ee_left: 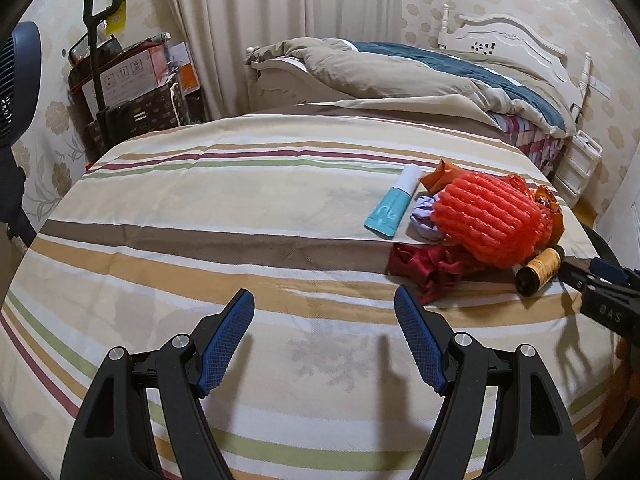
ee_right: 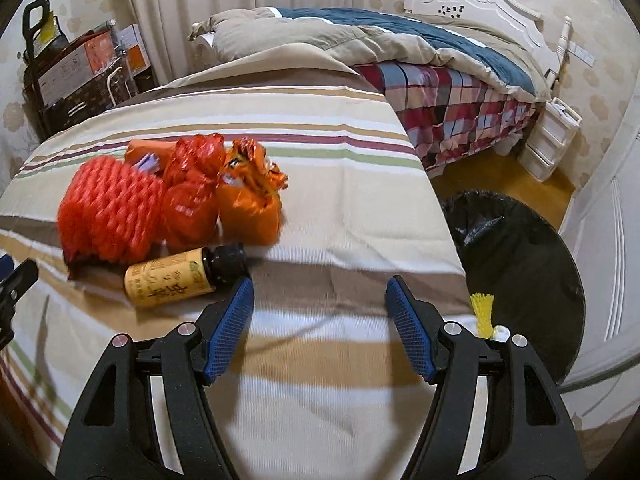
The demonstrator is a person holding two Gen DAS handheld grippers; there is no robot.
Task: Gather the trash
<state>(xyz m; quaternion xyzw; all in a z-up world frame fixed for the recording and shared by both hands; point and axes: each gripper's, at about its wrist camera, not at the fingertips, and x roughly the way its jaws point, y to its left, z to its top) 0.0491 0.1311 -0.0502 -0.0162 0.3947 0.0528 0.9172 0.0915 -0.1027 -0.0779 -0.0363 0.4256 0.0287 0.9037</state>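
Trash heaped in one cluster on the striped bedspread (ee_left: 200, 208), toward its right-hand side, with a black-lined bin (ee_right: 520, 256) down on the floor just past the bed's right edge. Nearest piece: a small amber bottle (ee_right: 172, 280) with black cap, lying on its side, long axis running roughly left to right across the right wrist view, cap end almost at the left fingertip of the right gripper (ee_right: 320, 292). Right gripper both closer to it and closer to the bin; jaws spread wide, nothing between them. Left gripper (ee_left: 324, 308) also wide and empty, over bare cloth, with the heap up and to its right, well apart. Probably a short shift leftward for the right jaws, then a close across the bottle's narrow width. Hard, smooth, round bottle, likely to roll. Behind it, a ribbed orange foam net (ee_left: 490, 220), soft and springy; crinkled orange foil wrappers (ee_right: 248, 200); dark red crumpled cloth (ee_left: 428, 268); a flat teal-and-white tube (ee_left: 394, 208); a pale lilac wad (ee_left: 424, 220).
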